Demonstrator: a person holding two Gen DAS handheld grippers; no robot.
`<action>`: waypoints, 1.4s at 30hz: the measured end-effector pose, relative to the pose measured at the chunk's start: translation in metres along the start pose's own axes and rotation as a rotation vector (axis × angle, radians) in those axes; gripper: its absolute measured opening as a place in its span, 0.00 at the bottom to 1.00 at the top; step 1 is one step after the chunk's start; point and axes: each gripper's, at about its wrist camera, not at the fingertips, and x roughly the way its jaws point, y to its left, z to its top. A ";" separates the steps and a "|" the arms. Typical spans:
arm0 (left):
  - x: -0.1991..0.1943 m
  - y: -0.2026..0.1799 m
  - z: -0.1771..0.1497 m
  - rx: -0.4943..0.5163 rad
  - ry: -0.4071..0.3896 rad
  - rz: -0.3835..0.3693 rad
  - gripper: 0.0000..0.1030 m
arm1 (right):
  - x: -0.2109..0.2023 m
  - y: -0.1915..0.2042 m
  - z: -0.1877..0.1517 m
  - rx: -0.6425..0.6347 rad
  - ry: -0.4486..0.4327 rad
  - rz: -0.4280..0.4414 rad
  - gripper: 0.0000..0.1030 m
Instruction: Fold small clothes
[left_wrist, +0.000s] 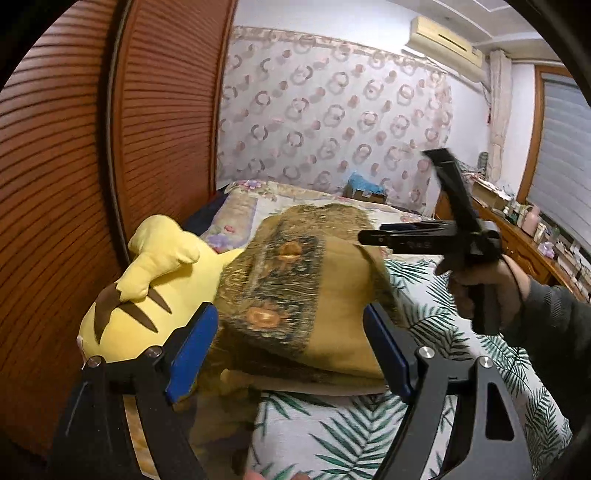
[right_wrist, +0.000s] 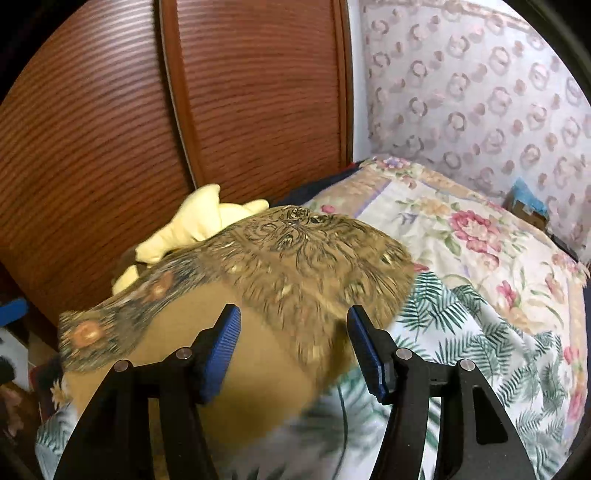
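Observation:
A mustard-brown patterned cloth lies folded on the bed, with a dark ornate border and orange flowers; it also shows in the right wrist view. My left gripper is open, its blue pads on either side of the cloth's near edge, a little above it. My right gripper is open and empty above the cloth's plain brown part. In the left wrist view the right gripper is held in a hand at the cloth's right edge.
A yellow plush toy lies left of the cloth against a brown louvred wardrobe door. The bed has a leaf-print sheet and a floral quilt. A cluttered wooden desk stands at the right.

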 end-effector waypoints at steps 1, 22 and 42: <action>-0.001 -0.005 0.000 0.010 -0.005 -0.003 0.79 | -0.010 0.002 -0.007 0.003 -0.014 -0.002 0.63; -0.043 -0.124 -0.015 0.141 -0.049 -0.157 0.88 | -0.226 0.069 -0.156 0.123 -0.221 -0.292 0.81; -0.079 -0.192 -0.008 0.207 -0.109 -0.185 0.88 | -0.311 0.144 -0.204 0.301 -0.352 -0.468 0.81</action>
